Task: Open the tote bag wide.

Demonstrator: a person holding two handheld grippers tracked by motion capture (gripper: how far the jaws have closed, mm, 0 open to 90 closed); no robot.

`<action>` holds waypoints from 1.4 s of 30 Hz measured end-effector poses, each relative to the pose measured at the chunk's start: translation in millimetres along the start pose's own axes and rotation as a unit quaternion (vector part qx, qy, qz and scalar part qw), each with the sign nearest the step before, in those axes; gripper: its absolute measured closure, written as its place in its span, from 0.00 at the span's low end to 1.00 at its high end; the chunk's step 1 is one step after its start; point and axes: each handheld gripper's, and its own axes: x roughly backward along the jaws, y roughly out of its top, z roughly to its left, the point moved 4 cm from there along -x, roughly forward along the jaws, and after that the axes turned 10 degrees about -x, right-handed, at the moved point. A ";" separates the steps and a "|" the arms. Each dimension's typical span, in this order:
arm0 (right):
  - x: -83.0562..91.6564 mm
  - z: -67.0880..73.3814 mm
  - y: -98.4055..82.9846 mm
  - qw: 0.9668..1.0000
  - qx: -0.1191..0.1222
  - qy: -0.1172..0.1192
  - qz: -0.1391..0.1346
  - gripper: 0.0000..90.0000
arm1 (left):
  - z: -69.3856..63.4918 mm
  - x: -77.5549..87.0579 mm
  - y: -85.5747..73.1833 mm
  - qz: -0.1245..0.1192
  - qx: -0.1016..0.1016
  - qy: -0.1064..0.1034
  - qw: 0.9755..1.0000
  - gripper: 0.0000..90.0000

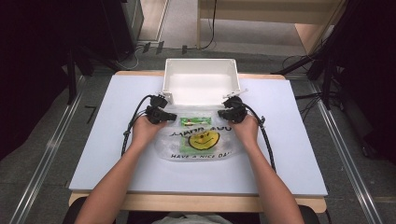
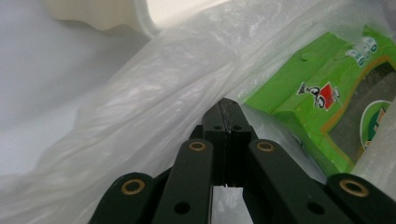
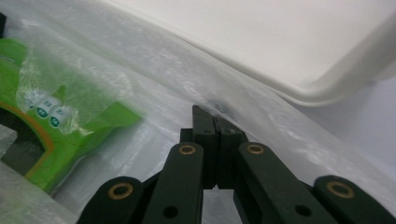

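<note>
Both claws — the left claw (image 2: 227, 122) and the right claw (image 3: 212, 125) — are squeezed tight on the plastic bag (image 1: 196, 140) with a green pack (image 1: 195, 121) inside.

The clear plastic bag (image 1: 196, 144) bears a yellow smiley face and "HAVE A NICE DAY".

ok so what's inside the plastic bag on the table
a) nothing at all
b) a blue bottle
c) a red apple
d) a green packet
d, a green packet shows through the clear plastic bag, seen up close from both gripper views and near the bag's mouth by the white bin from above.
</note>
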 end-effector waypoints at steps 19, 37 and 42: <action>31.3 22.7 13.9 0.999 0.028 0.036 -0.009 1.00 | -17.1 23.3 2.3 -0.012 -0.005 -0.024 1.000 1.00; 5.2 29.6 26.4 0.999 0.017 0.050 0.002 1.00 | -33.5 23.4 -6.2 -0.011 -0.011 -0.052 0.999 1.00; -5.8 28.3 20.1 0.999 0.022 0.040 0.018 1.00 | -37.7 23.5 -12.9 -0.006 -0.012 -0.059 0.998 1.00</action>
